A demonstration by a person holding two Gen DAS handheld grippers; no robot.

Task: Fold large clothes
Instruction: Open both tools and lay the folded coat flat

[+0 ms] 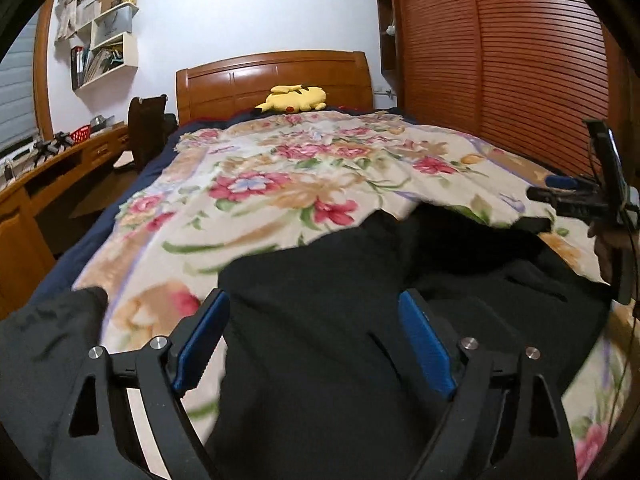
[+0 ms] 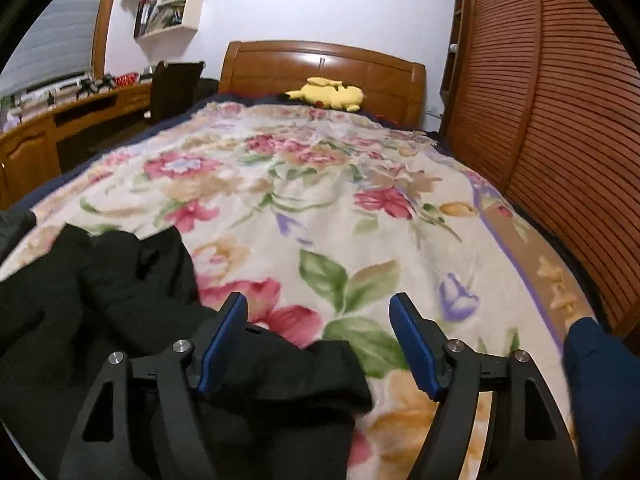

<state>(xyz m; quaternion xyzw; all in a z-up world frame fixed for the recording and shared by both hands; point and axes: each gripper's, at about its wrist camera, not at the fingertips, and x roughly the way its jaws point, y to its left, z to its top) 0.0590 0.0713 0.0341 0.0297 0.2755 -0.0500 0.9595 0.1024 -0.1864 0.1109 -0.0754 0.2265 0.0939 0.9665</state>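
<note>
Through your left wrist camera, your left gripper (image 1: 312,322) stands with its blue-padded jaws spread wide and nothing pinched between them. Below and ahead of it lies the large black fabric garment (image 1: 360,300), rumpled in soft heaps on the cream blanket printed with pink and red flowers (image 1: 260,184) that covers the bed. The garment fills the near middle of this view, and its far edge crosses the blanket roughly halfway up the bed. A grey-black piece of cloth (image 1: 44,344) sits at the lower left, apart from the main heap; you cannot tell whether it belongs to the same garment. Your right gripper (image 1: 560,196) shows at the right edge, above the garment's far right corner. A yellow plush toy (image 1: 294,98) rests against the glossy brown wooden headboard (image 1: 276,76), and a slatted brown wooden wardrobe door (image 1: 500,60) rises on the right.

Through your right wrist camera, your right gripper (image 2: 318,324) is also spread wide, empty. The black garment (image 2: 100,280) lies to the left, with one fold (image 2: 288,384) reaching under the left jaw and into the gap, untouched by the pads. The floral blanket (image 2: 320,200) lies open ahead. A dark blue sleeve (image 2: 600,380) shows at the lower right.
</note>
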